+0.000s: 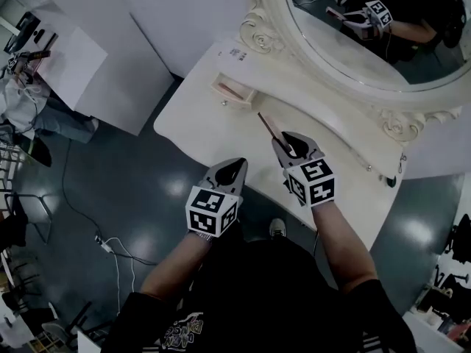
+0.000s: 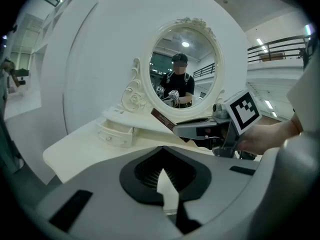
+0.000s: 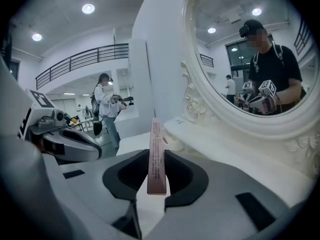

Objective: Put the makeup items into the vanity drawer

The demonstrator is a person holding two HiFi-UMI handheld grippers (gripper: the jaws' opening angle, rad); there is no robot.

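Observation:
My right gripper [image 1: 285, 140] is shut on a slim pink makeup box [image 1: 266, 124], which sticks out toward the upper left above the white vanity top [image 1: 206, 123]. The right gripper view shows the box [image 3: 156, 156] clamped upright between the dark pads. A small drawer [image 1: 234, 91] stands pulled open at the mirror's base, with something pinkish inside. It lies left of and beyond the box tip. My left gripper [image 1: 238, 165] hovers at the vanity's front edge, shut and empty. In the left gripper view its jaws [image 2: 162, 148] meet, with the drawer [image 2: 116, 132] ahead.
An oval mirror with an ornate frame [image 1: 259, 31] rises at the back right of the vanity. White partitions [image 1: 110, 57] stand to the left. Cables [image 1: 103, 245] lie on the dark floor below the front edge. A person [image 3: 106, 109] stands far off.

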